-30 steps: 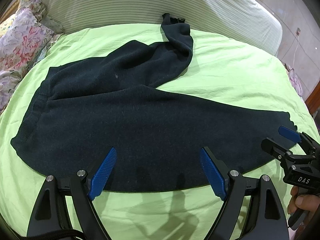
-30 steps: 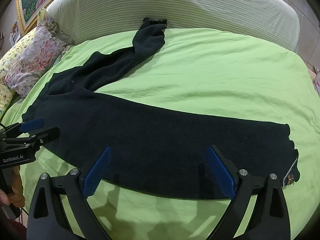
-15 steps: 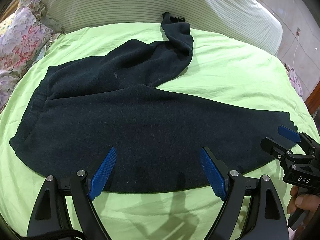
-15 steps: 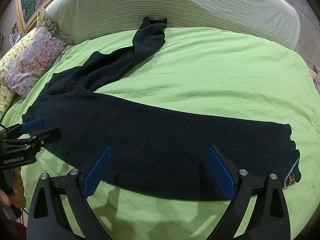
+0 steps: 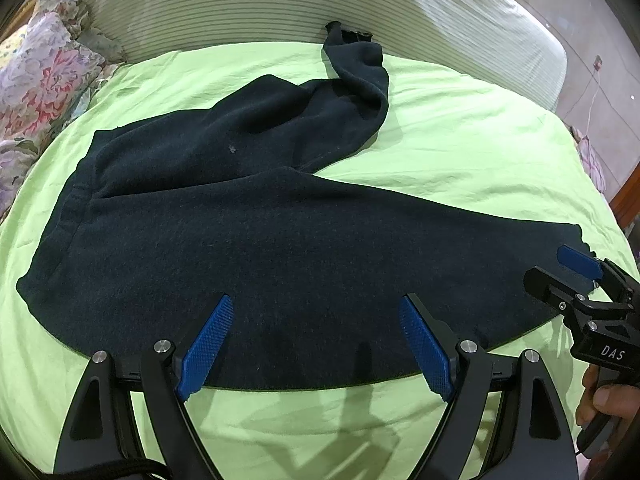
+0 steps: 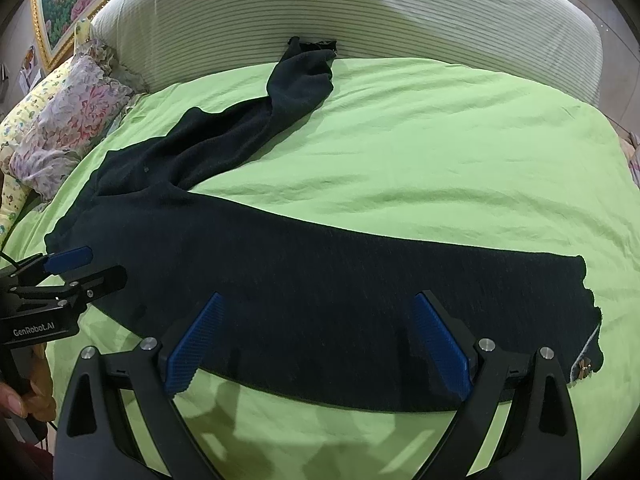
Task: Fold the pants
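Dark navy pants (image 5: 248, 240) lie spread on a green bed sheet (image 5: 460, 152). The waist is at the left; one leg runs right along the near edge, the other bends up toward the headboard. They also show in the right wrist view (image 6: 320, 280). My left gripper (image 5: 316, 340) is open and empty, hovering over the pants' near edge at the seat. My right gripper (image 6: 316, 344) is open and empty over the near leg. Each gripper appears in the other's view: the right (image 5: 560, 276) near the leg cuff, the left (image 6: 84, 268) near the waist.
A striped padded headboard (image 5: 280, 4) curves along the far side. Floral pillows (image 5: 36, 80) lie at the far left. The frayed cuff (image 6: 588, 320) of the near leg lies near the bed's right side. A framed painting (image 6: 76, 4) hangs at the upper left.
Almost nothing differs. Both grippers stay open over the pants' near edge, with only slight drift of the views.
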`<state>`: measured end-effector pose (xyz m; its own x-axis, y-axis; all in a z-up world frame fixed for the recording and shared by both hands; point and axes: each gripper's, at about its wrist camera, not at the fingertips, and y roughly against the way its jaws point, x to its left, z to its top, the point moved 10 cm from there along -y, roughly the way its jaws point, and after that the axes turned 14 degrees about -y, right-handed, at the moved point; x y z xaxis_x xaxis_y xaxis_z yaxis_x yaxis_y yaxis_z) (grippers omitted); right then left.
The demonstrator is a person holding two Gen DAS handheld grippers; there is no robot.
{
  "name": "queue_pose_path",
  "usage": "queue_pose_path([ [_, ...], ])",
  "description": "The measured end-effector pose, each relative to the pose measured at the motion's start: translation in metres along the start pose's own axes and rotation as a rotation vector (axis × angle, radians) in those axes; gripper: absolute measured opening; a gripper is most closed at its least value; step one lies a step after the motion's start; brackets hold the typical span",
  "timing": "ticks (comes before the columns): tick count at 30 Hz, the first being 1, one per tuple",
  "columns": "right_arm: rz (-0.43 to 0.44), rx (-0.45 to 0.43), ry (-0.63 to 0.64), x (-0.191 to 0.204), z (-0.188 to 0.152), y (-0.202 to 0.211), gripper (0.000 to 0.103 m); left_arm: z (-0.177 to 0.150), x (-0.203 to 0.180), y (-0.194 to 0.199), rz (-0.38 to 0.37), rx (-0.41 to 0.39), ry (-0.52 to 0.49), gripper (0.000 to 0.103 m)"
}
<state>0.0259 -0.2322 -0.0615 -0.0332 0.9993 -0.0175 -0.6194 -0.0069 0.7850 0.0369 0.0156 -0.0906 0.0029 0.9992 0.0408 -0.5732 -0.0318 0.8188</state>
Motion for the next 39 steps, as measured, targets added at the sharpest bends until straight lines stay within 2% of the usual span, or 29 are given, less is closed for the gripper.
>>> queue_pose_path([
  [8,-0.025,0.017,0.006,-0.003,0.002,-0.001,0.095,0.0,0.004,-0.004,0.002,0.013,0.01,0.086],
  [13,0.004,0.008,-0.021,0.002,0.017,-0.005,0.095,0.006,0.017,-0.002,0.011,0.01,0.036,0.086],
  [16,0.02,-0.033,-0.031,0.007,0.037,-0.007,0.095,0.013,0.028,-0.003,0.013,0.02,0.052,0.086],
  [19,0.041,-0.032,-0.054,0.015,0.062,-0.014,0.095,0.023,0.04,-0.002,0.017,0.013,0.069,0.086],
  [25,0.062,-0.029,-0.077,0.038,0.115,-0.037,0.095,0.056,0.065,-0.002,0.045,-0.026,0.079,0.086],
  [26,0.084,-0.062,-0.077,0.044,0.128,-0.035,0.095,0.061,0.069,-0.002,0.045,-0.031,0.082,0.086],
  [31,0.129,-0.071,-0.068,0.071,0.174,-0.054,0.095,0.09,0.089,-0.012,0.045,-0.037,0.088,0.086],
  [39,0.105,-0.06,-0.005,0.109,0.244,-0.114,0.095,0.137,0.117,-0.041,0.036,-0.019,0.084,0.087],
])
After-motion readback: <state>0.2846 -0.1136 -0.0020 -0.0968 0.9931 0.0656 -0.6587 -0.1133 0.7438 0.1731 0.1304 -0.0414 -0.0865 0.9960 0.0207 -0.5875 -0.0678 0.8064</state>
